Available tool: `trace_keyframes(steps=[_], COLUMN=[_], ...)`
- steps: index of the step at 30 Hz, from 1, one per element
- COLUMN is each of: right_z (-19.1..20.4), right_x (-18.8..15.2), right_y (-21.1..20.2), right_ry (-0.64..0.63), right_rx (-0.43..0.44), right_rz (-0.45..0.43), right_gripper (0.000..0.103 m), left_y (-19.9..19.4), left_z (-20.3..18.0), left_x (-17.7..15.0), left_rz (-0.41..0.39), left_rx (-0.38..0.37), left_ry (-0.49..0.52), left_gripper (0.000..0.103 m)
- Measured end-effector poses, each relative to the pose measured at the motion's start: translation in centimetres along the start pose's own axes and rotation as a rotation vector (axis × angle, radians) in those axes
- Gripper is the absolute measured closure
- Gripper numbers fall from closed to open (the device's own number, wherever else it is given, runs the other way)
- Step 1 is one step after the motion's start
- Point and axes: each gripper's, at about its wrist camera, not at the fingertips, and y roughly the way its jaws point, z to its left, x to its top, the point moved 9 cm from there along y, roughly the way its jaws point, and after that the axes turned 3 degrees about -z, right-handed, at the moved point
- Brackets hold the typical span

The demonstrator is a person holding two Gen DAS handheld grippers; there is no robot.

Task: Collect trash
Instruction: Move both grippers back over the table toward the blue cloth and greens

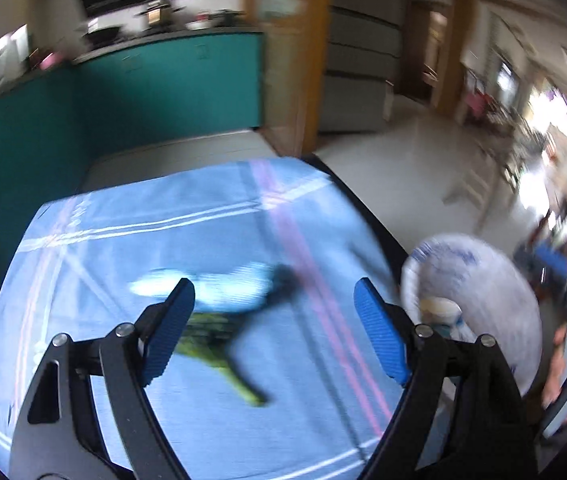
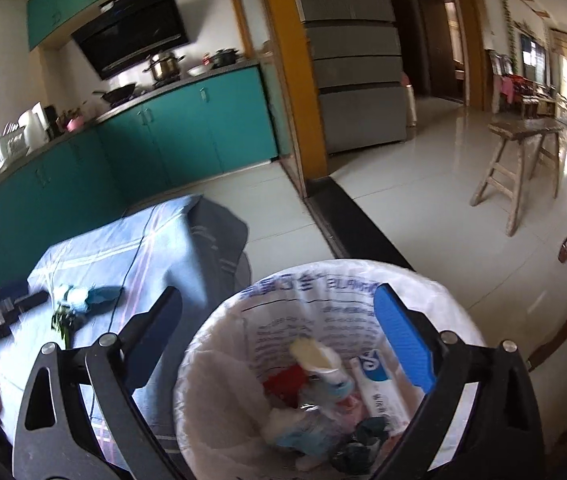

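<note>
Blur is smearing most of the left wrist view, so the litter on the light blue striped tablecloth [image 1: 95,240] is hard to read. Left gripper [image 1: 273,328] is hanging over the cloth with its blue ribbed pads [image 1: 379,336] spread wide and nothing between them. Just ahead of the jaws and toward the left pad, a pale white-and-blue crumpled scrap [image 1: 211,284] is lying flat; below it, between the two pads, a green leafy vegetable scrap [image 1: 219,340] is trailing toward the camera. A dark smear beside them cannot be identified. Outside the right pad, the round bin lined with a white printed plastic bag [image 1: 495,280] is showing only in part, cut by the gripper frame.

Right gripper [image 2: 279,328] is hanging over that bin [image 2: 435,292], jaws spread wide and empty; its left finger is sitting outside the rim, its right pad over the opening. Below the jaws, inside the bag, mixed trash [image 2: 331,400] is piling up: a white-and-blue tube, a cream-capped piece, red and dark scraps, partly hidden by the frame.
</note>
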Motion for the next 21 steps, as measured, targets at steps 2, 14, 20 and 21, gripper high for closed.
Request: trace_keyframes(steps=[2,14,20,21], right_z=[2.2,23.3,29.4,29.7], right_x=[-0.4,-6.2,-10.8,-11.1], right_y=[0.9,4.9,6.4,6.6], right_ry=[-0.023,-0.335,-0.485,-0.491], right_rx=[0.036,0.375,0.419,0.417], right_rz=[0.021,0.216,0.344,0.354], right_gripper=[0.009,0.009,0.023,0.023], left_y=[-0.5,-6.2,-7.1,-7.0], left_z=[2.9,21.0,24.9,24.9], left_x=[0.8,1.0,-0.5,-0.7], left_rz=[-0.013,-0.077,-0.037,-0.034], left_rx=[0.036,0.396,0.4,0.399], left_ry=[-0.068,-0.369,-0.489,-0.488], left_gripper=[0.018,0.01,0.006,0.006])
